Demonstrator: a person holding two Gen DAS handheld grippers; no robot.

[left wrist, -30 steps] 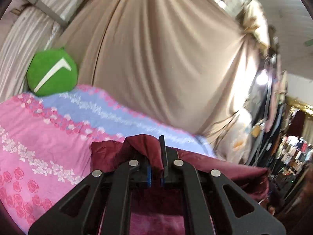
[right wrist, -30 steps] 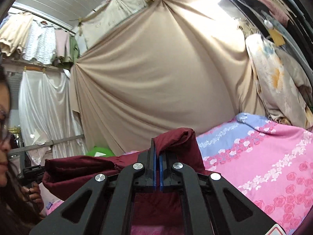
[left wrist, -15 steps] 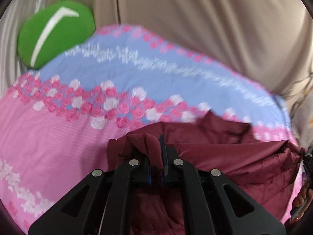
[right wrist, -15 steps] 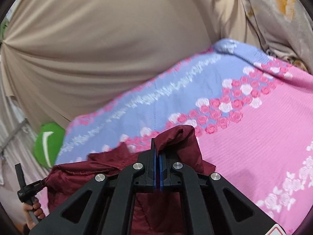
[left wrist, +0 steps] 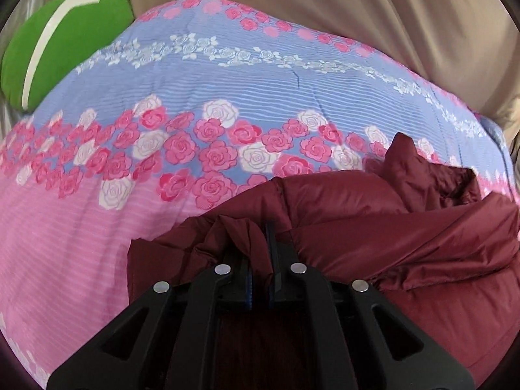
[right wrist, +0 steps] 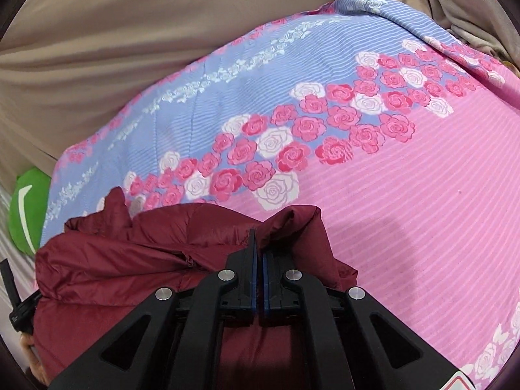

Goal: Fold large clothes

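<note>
A dark red padded jacket (left wrist: 373, 221) lies across the near part of a bed covered by a pink and blue rose-patterned sheet (left wrist: 201, 74). My left gripper (left wrist: 260, 240) is shut on a bunched fold at the jacket's left end. In the right wrist view the same jacket (right wrist: 130, 260) stretches to the left, and my right gripper (right wrist: 260, 247) is shut on its right end, where a lump of fabric rises over the fingers. Both grippers point down at the bed. The jacket's collar (left wrist: 403, 159) sticks up at its far edge.
A green cushion with a white stripe (left wrist: 61, 45) rests at the bed's far left corner. A beige curtain (left wrist: 357, 3) hangs behind the bed. In the right wrist view the other gripper's handle and a hand (right wrist: 19, 318) show at the lower left edge.
Both grippers have swung down from facing the curtain to facing the bed, carrying the jacket with them. The jacket now lies lower, spread on the sheet, with the roses much nearer.
</note>
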